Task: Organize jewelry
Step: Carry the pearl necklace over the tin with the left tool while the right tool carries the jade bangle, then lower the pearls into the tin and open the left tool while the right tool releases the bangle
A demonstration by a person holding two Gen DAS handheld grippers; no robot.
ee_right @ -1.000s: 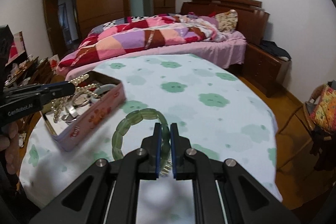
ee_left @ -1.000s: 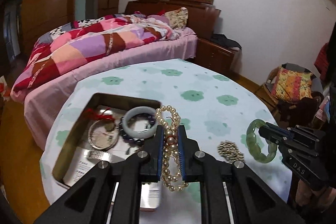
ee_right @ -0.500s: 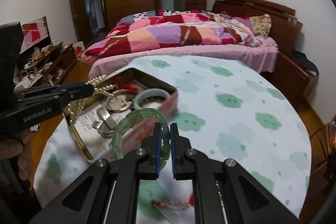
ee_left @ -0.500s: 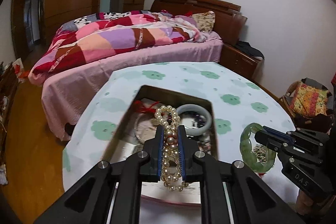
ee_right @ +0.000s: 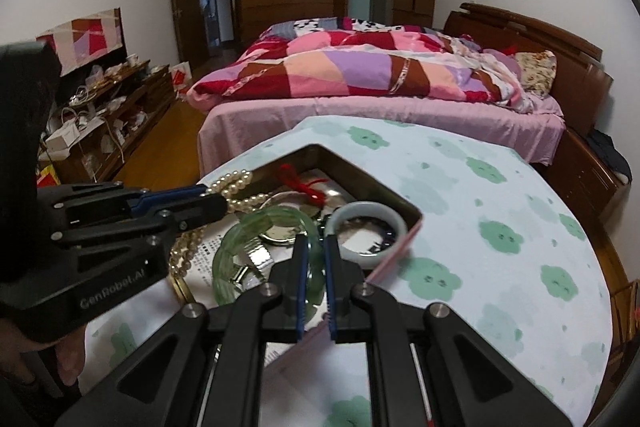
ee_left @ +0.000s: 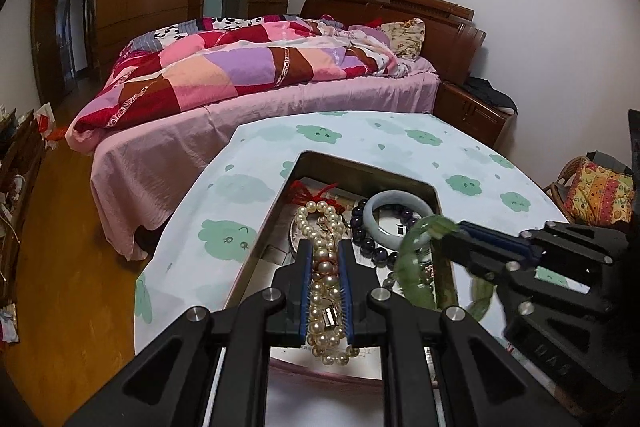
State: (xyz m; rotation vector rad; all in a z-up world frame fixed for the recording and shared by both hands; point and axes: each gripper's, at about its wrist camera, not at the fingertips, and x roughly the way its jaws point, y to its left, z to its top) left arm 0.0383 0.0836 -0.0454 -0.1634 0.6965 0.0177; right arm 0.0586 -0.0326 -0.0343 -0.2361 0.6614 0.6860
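Note:
My left gripper (ee_left: 325,247) is shut on a pearl necklace (ee_left: 326,291), held above the near end of an open metal tin (ee_left: 370,169). My right gripper (ee_right: 316,247) is shut on a green jade bangle (ee_right: 256,231) and holds it over the tin (ee_right: 348,167). The bangle also shows in the left wrist view (ee_left: 416,267), with the right gripper (ee_left: 452,233) coming in from the right. The left gripper (ee_right: 222,201) with the pearls (ee_right: 232,183) shows at the left of the right wrist view. In the tin lie a pale jade bangle (ee_left: 398,205), dark beads (ee_left: 370,247) and a red tassel (ee_left: 304,193).
The tin sits on a round table (ee_right: 500,227) with a white cloth with green flower prints. A bed (ee_left: 256,79) with a patchwork quilt stands behind the table. A low wooden shelf (ee_right: 108,115) with clutter is at the left. A chair with a patterned cushion (ee_left: 600,195) is at the right.
Both grippers have moved toward the tin. The green bangle, earlier low beside the tin, is now above it. The pearl necklace now hangs over the tin's near end.

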